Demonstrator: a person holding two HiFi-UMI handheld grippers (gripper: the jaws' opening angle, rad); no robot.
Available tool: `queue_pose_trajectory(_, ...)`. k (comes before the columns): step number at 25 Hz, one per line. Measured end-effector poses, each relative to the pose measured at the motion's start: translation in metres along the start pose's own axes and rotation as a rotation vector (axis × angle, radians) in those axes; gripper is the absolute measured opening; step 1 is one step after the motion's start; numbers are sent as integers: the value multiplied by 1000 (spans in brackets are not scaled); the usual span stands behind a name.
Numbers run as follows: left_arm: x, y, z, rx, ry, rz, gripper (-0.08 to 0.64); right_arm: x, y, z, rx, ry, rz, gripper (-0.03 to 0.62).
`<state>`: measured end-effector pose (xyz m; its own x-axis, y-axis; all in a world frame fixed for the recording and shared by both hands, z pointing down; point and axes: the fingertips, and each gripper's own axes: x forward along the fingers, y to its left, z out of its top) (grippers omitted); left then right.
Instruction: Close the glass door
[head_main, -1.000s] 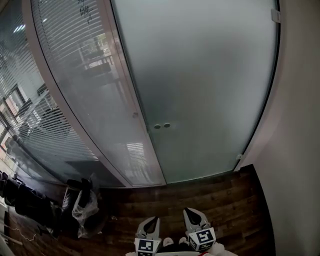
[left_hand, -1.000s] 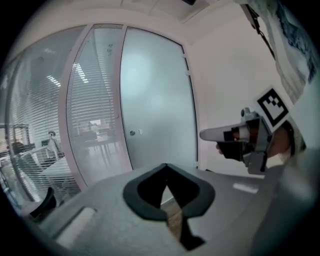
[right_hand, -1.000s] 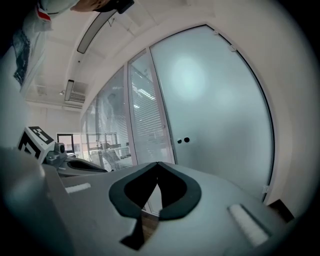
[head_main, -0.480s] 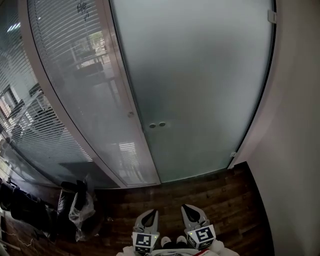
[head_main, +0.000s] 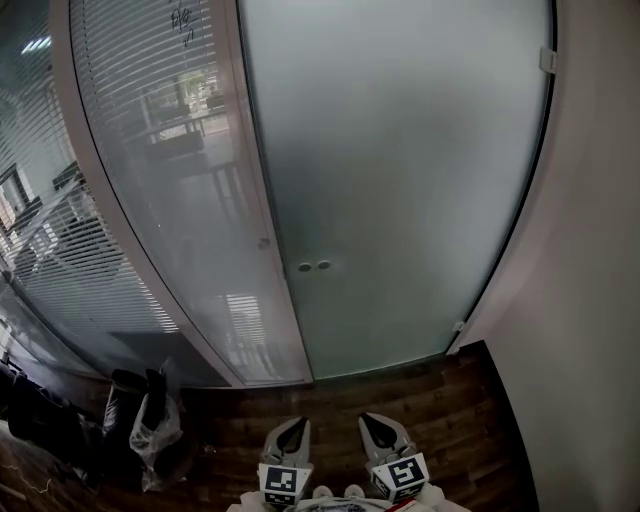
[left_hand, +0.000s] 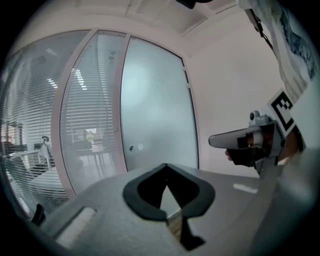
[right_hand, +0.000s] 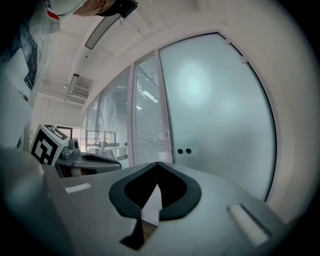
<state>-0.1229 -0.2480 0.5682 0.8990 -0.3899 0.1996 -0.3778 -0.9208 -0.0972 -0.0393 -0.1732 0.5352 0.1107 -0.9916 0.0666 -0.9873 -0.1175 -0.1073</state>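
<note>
With left fingers (head_main: 290, 438) and right fingers (head_main: 378, 434) shut on nothing, push far glass door (head_main: 400, 180) softly beside round knobs (head_main: 313, 266).

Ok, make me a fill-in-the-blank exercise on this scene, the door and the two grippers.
The left gripper and the right gripper both have their jaws ___.
The door is ___ glass, not clear.
It has ___ small round dots side by side near its left edge.
The floor is dark ___.
Missing words: shut; frosted; two; wood.
</note>
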Motion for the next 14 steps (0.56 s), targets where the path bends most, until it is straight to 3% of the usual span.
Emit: queue_pose_trajectory(14,20,3,5,26,-21,-47,2,18,-5,-1,-29,-3,-14,5)
